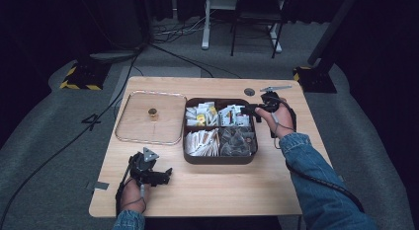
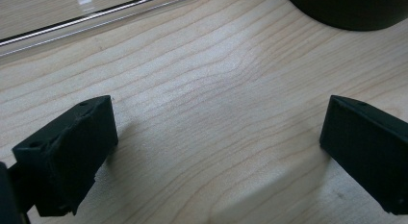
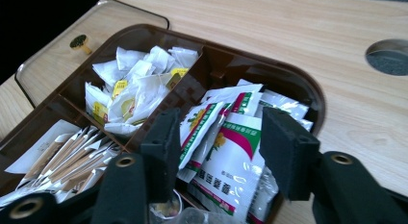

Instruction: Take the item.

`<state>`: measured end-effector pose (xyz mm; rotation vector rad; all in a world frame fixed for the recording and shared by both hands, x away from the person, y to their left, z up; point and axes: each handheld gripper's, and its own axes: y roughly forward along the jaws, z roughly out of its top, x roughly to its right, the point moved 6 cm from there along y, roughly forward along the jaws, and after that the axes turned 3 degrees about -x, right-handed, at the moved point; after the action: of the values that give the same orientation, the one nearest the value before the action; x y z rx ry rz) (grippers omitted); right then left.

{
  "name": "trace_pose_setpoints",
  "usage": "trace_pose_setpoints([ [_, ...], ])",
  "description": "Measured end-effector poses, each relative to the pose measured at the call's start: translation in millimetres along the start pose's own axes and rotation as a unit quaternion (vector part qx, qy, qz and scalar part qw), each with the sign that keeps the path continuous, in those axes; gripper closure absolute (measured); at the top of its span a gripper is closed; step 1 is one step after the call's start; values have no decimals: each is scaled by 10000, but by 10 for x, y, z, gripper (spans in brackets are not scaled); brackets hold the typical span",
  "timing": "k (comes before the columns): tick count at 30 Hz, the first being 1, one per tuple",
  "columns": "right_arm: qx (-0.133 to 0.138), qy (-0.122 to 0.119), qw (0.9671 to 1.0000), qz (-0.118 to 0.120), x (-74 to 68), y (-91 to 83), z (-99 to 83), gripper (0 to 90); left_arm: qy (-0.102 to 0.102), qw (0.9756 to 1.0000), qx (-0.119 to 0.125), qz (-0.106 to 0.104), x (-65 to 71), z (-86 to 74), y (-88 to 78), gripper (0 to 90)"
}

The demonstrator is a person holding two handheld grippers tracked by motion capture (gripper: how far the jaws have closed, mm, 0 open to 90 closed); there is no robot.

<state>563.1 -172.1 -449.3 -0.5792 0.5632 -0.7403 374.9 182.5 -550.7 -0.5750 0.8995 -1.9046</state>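
Note:
A dark brown compartment box (image 1: 220, 161) stands mid-table. Its far right compartment holds green-and-white sachets (image 1: 233, 116). My right gripper (image 1: 249, 110) reaches in from the right, over that compartment. In the right gripper view its jaws (image 3: 223, 147) stand part way apart with the sachets (image 3: 226, 161) between them, and I see no pad pressing on one. My left gripper (image 1: 167, 174) lies near the table's front left, open. In its own view the left gripper (image 2: 216, 137) has bare wood between its jaws.
White-and-yellow tea bags (image 1: 201, 114), paper-wrapped sticks (image 1: 201, 142) and dark packets (image 1: 238, 141) fill the other compartments. A clear lid (image 1: 133, 126) with a brass knob (image 1: 152, 112) lies left of the box. A cable hole (image 1: 249, 92) sits near the far edge.

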Motion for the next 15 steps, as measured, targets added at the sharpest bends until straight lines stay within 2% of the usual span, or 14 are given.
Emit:
trace_pose_setpoints([
  [7, -197, -18, 9998, 51, -105, 180, -22, 573, 1, 10000, 0, 0, 0, 0, 0, 0],
  [15, -401, 48, 9992, 17, -124, 358, -94, 594, 1, 10000, -1, 0, 0, 0, 0, 0],
])
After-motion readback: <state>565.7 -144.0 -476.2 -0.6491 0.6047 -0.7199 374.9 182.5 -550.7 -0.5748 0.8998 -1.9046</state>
